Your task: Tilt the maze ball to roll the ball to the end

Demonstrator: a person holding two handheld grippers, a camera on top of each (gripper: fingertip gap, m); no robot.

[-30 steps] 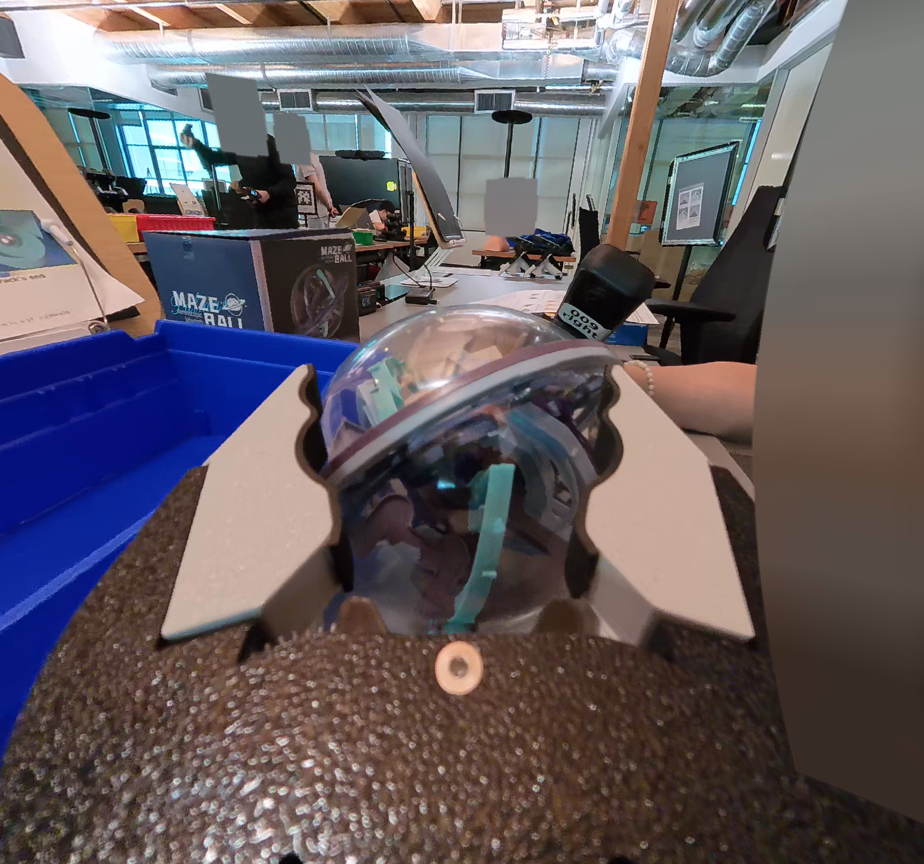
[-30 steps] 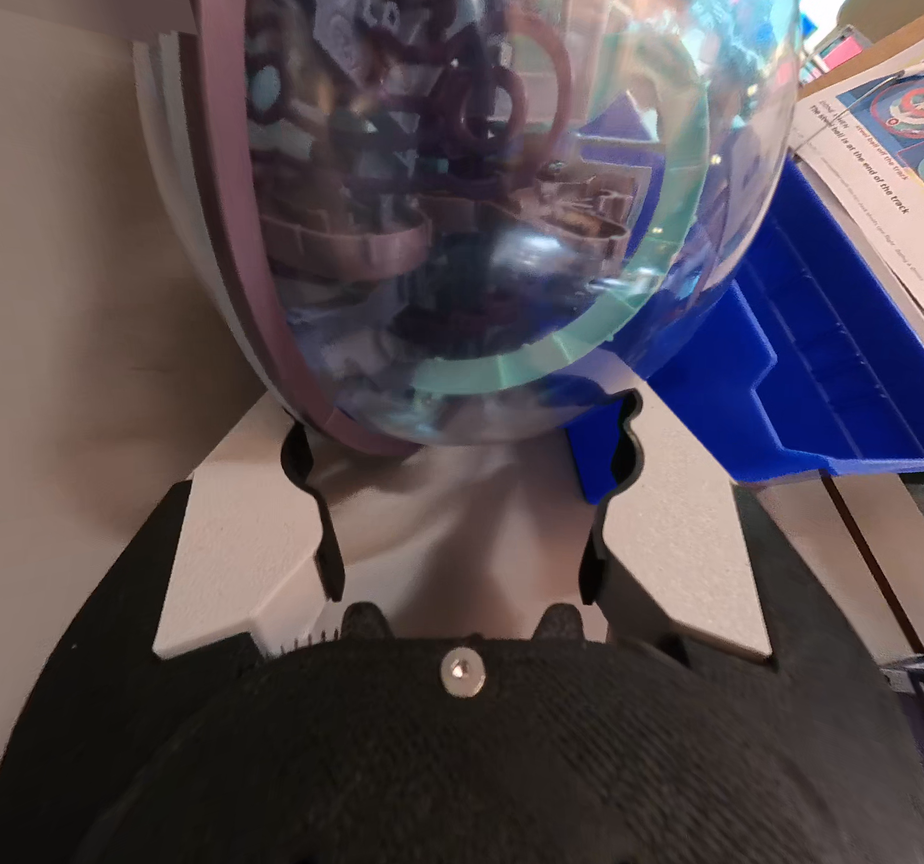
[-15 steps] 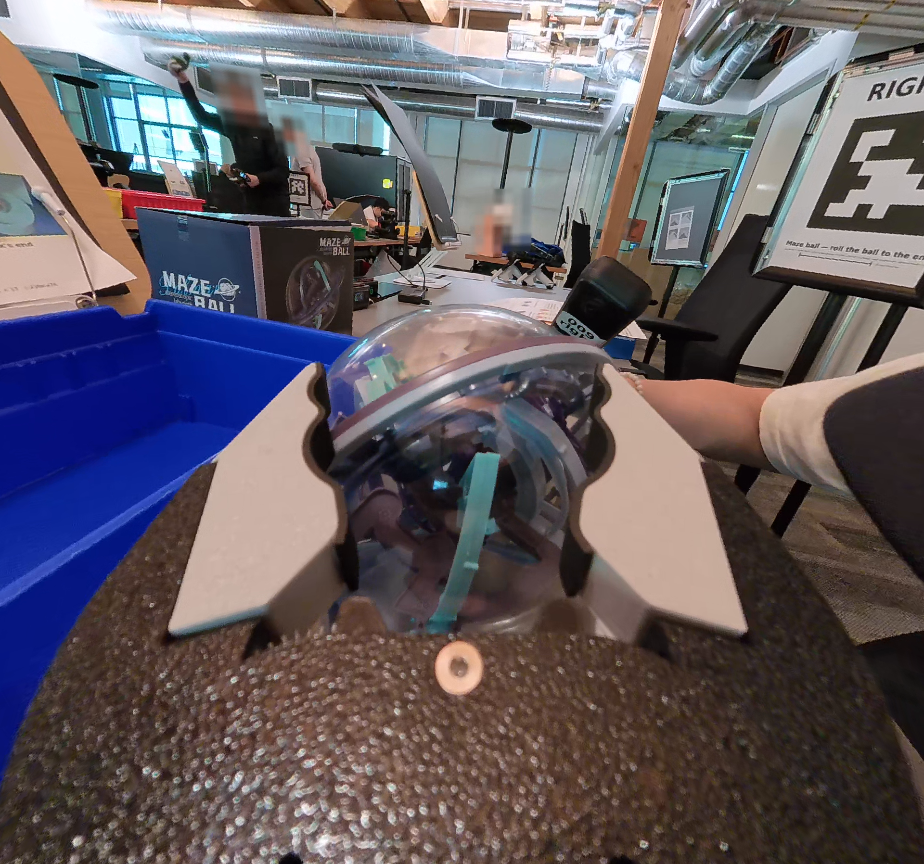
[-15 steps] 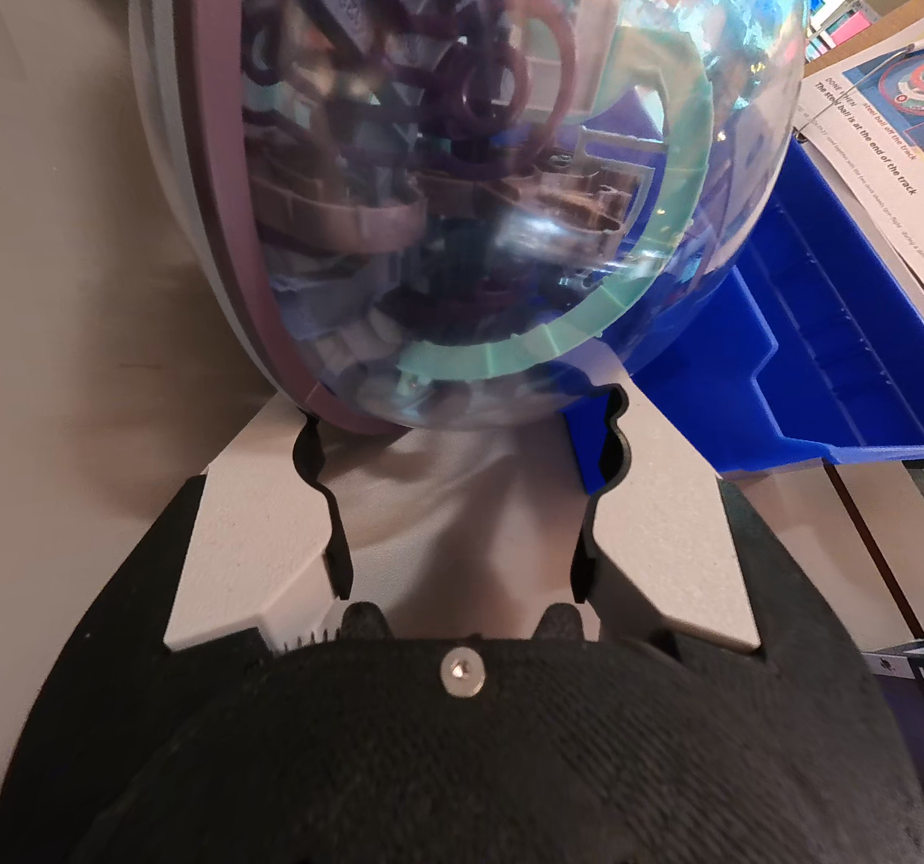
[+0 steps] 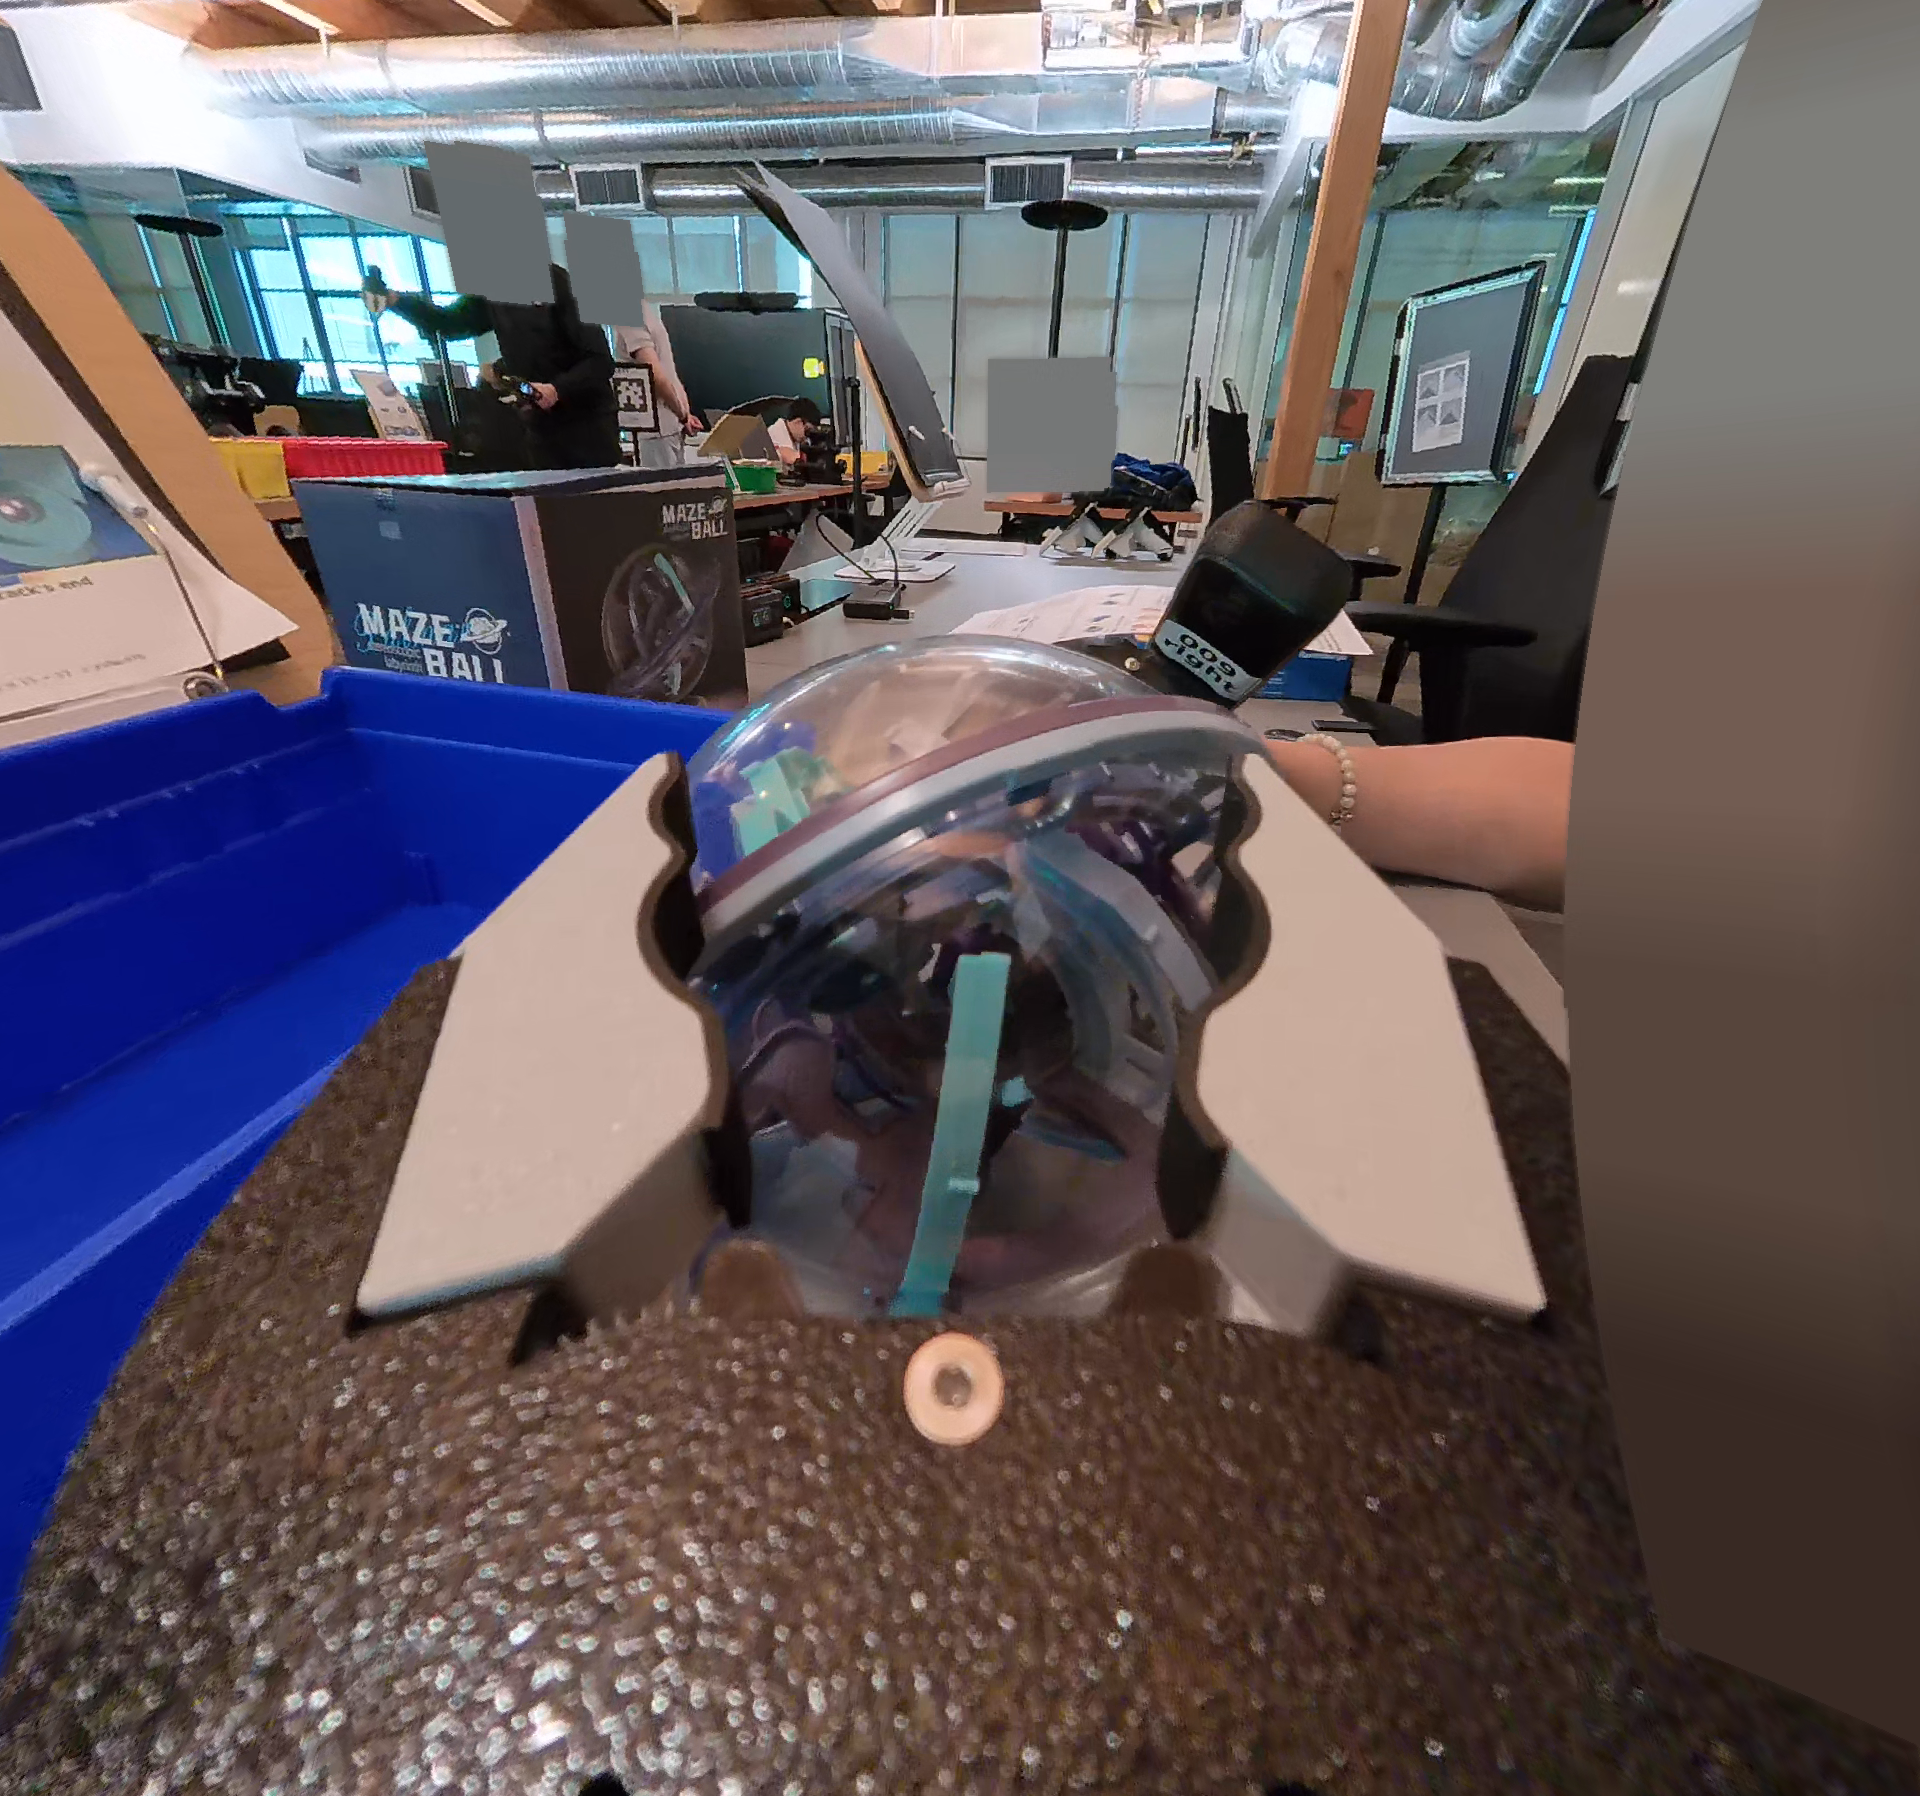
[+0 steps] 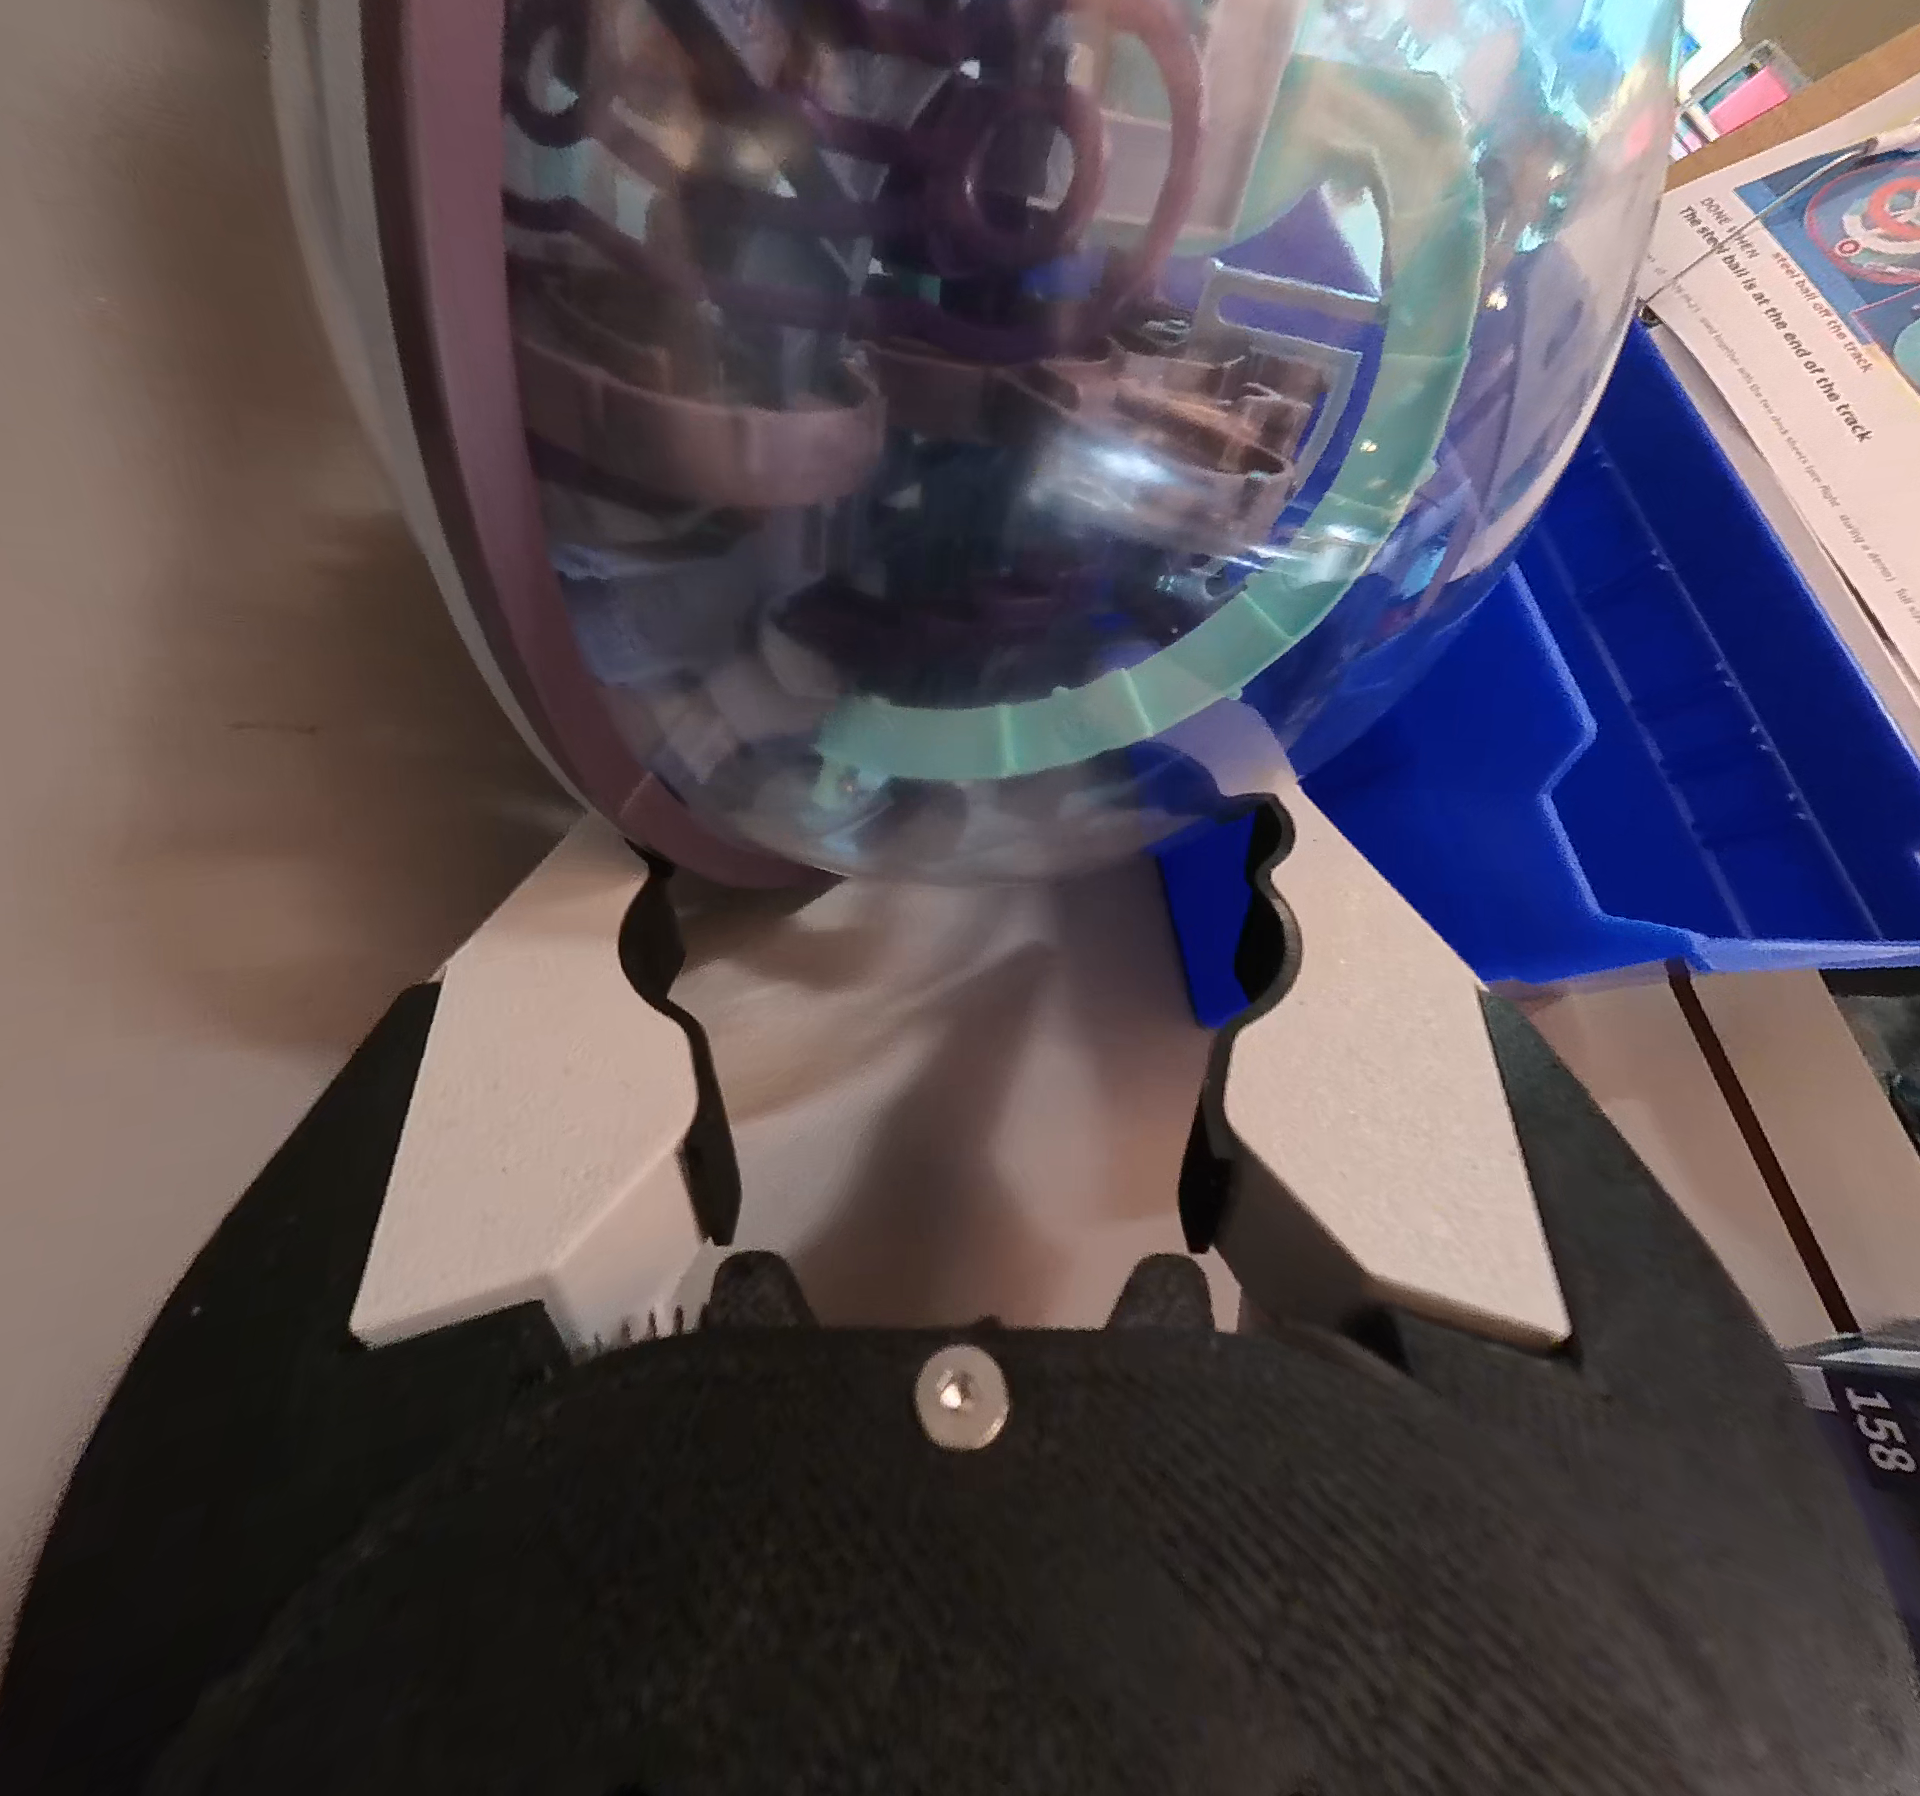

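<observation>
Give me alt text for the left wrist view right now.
The left gripper is shut on the clear maze ball, its purple seam band tilted. A blue bin sits at left, the right gripper behind the sphere.

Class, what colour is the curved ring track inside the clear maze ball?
Mint green curved ring track; the right wrist view shows it best.

A blue bin rests on the beige table.
</observation>
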